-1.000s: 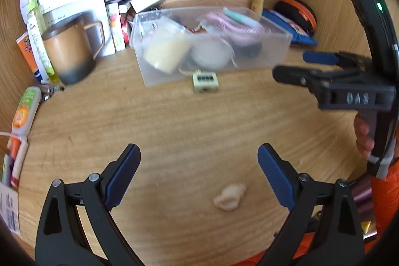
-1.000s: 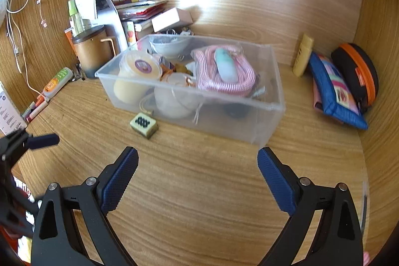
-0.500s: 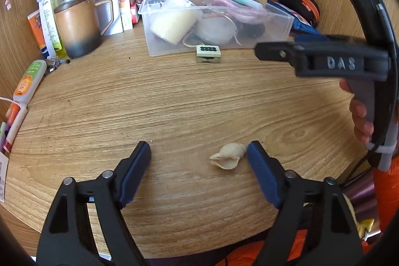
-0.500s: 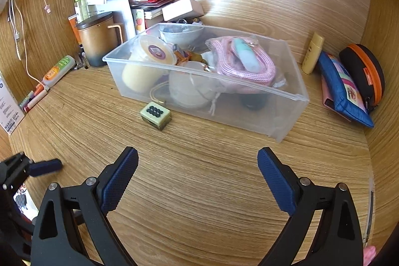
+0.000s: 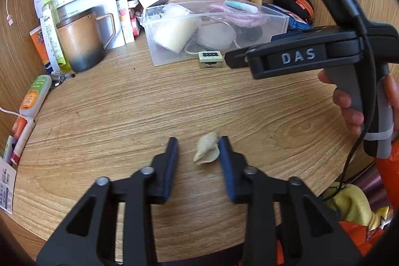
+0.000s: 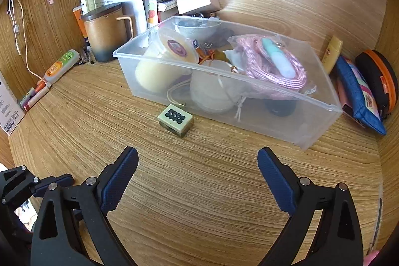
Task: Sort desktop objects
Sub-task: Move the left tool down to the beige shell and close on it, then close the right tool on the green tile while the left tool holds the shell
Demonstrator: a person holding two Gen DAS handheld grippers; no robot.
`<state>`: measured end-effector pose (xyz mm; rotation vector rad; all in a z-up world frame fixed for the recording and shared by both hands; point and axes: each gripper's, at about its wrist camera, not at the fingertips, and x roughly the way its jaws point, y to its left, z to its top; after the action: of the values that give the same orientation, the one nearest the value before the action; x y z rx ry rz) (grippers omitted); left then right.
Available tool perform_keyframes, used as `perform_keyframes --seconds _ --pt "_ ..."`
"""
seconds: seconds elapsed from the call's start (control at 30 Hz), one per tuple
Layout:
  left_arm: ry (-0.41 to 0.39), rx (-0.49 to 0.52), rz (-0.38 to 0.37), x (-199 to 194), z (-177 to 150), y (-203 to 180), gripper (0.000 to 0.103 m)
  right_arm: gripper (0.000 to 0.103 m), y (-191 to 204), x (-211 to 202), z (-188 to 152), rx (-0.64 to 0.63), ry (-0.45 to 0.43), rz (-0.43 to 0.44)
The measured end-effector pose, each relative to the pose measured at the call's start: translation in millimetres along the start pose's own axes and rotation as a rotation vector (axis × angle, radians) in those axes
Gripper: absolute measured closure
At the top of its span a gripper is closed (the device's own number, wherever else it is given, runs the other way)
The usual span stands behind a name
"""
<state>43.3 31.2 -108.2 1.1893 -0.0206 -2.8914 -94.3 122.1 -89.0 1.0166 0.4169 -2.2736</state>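
One small cream seashell [image 5: 206, 150] lies on the wooden desk [image 5: 124, 111] in the left wrist view, between the blue pads of the left gripper [image 5: 198, 145]. Its long axis runs on a slant, the narrow tip toward the lower left of the picture and the ribbed broad end toward the upper right. The jaws are closing around it: the right-hand pad touches the shell's broad side, while the left-hand pad stands clear of it with bare wood between, so the shell is not yet clamped. Farther back stand one clear plastic bin [image 5: 214, 26] holding several things, one mahjong tile [image 5: 210, 58] just in front of the bin, and one brown mug [image 5: 82, 44] to the left. The right gripper's body crosses the right side of this view, held by a hand [image 5: 359, 101]. In the right wrist view, the right gripper [image 6: 198, 165] hangs over bare desk with its two fingers spread wide and nothing between them. The single tile [image 6: 175, 120] lies ahead of it, touching or just beside the bin's [image 6: 311, 121] front wall, its face with eight dark dots turned up. The shell does not appear here; the left gripper's fingers [image 6: 53, 181] show at the lower left edge.
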Motion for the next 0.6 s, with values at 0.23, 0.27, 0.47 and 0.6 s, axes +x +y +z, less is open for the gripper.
perform_keyframes --seconds 0.23,0.27,0.47,0.6 --pt "0.005 -0.020 0.009 5 6 18 0.085 0.007 6 14 11 0.017 0.016 -0.004" --pt "0.005 -0.024 0.009 5 7 21 0.085 0.007 6 17 13 0.032 0.018 0.001" --pt "-0.030 -0.026 0.011 -1 22 39 0.085 0.009 9 31 23 0.075 0.029 0.016" --pt "-0.039 -0.041 -0.015 -2 32 50 0.085 0.014 15 40 27 0.062 0.040 -0.012"
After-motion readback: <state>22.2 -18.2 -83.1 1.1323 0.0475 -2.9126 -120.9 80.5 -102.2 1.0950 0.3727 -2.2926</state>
